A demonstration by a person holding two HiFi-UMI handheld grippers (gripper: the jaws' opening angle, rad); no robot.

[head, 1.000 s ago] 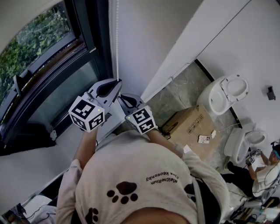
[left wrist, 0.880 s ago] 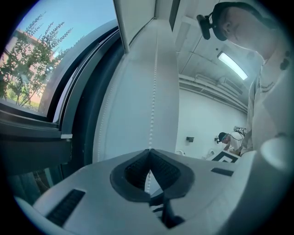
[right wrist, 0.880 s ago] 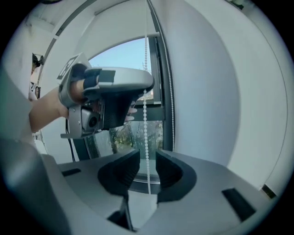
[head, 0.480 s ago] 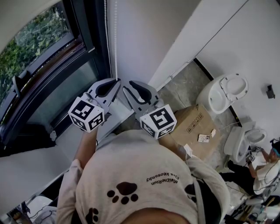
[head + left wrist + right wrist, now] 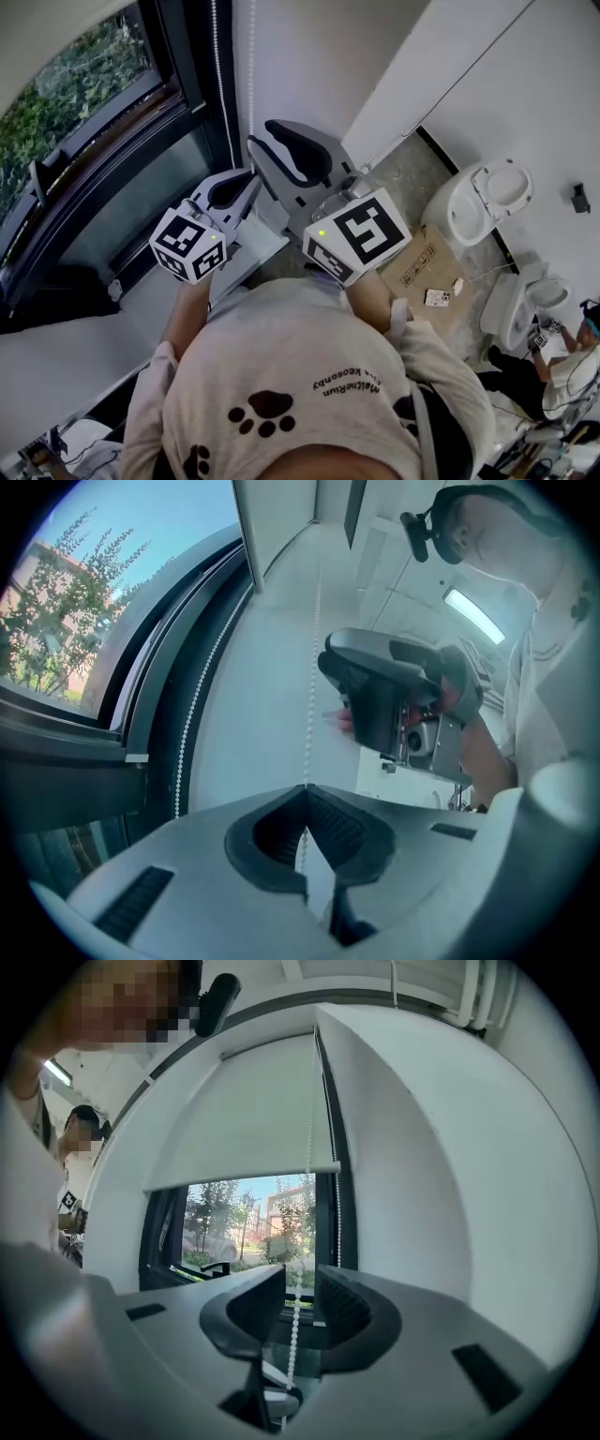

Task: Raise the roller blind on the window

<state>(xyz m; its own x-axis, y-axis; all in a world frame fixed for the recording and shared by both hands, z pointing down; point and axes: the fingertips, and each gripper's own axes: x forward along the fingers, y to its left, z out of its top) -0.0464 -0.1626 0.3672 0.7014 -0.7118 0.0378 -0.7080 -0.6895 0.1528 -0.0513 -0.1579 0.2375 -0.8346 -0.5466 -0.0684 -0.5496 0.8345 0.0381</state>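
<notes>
The white roller blind [image 5: 248,1115] covers the upper window, its bottom bar [image 5: 242,1178] above the open pane. A white bead chain [image 5: 251,66] hangs beside the dark window frame [image 5: 192,84]. My left gripper [image 5: 249,175] is shut on one strand, the chain [image 5: 314,667] rising straight out of its closed tips [image 5: 305,787]. My right gripper [image 5: 262,141] is higher up; its jaws have just been opening. They stand open, and the chain [image 5: 298,1283] hangs between the pads without touching them.
A white wall [image 5: 309,66] runs right of the chain. On the floor below are a cardboard box [image 5: 417,267] and two white toilets [image 5: 483,197]. Another person [image 5: 553,352] crouches at the lower right. A second chain strand [image 5: 200,700] hangs along the frame.
My right gripper let go of the chain, opened, and rose well above the left one. The left gripper stayed where it was, shut on the chain.
</notes>
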